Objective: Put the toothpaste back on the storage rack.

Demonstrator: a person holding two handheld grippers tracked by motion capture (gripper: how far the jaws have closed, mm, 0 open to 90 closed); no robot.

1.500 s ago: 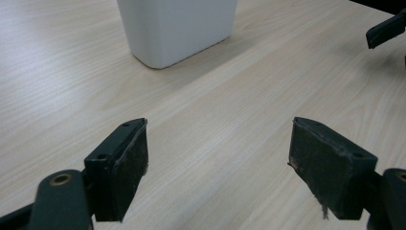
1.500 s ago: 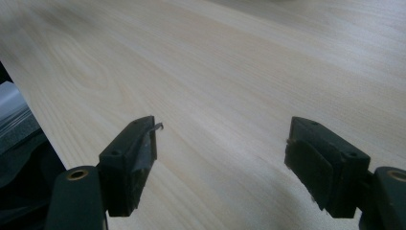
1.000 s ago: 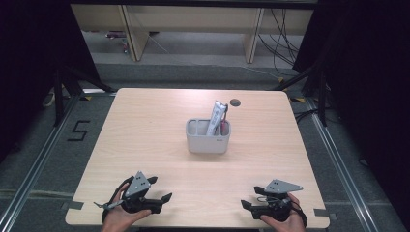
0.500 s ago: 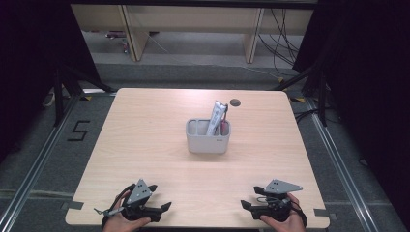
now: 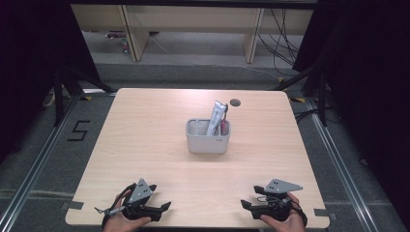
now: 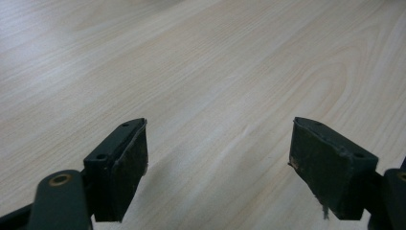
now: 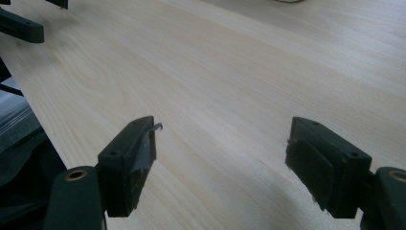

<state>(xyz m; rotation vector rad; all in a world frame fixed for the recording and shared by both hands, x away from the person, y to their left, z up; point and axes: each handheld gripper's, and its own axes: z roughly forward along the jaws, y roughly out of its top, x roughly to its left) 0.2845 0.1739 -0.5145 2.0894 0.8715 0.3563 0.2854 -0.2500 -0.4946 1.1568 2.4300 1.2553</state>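
In the high view, both hands are cut off by the bottom edge: the left hand point(image 5: 124, 223) and the right hand point(image 5: 283, 223) show knuckles only. The white tube point(image 5: 216, 117) stands in the grey caddy point(image 5: 208, 143), its lower half hidden by the wall; its print is too small to read. A pink item point(image 5: 224, 125) beside it, possibly a toothbrush, barely shows.

left claw point(image 5: 167, 207) drawn back toward near table point(image 5: 145, 125) edge, lower
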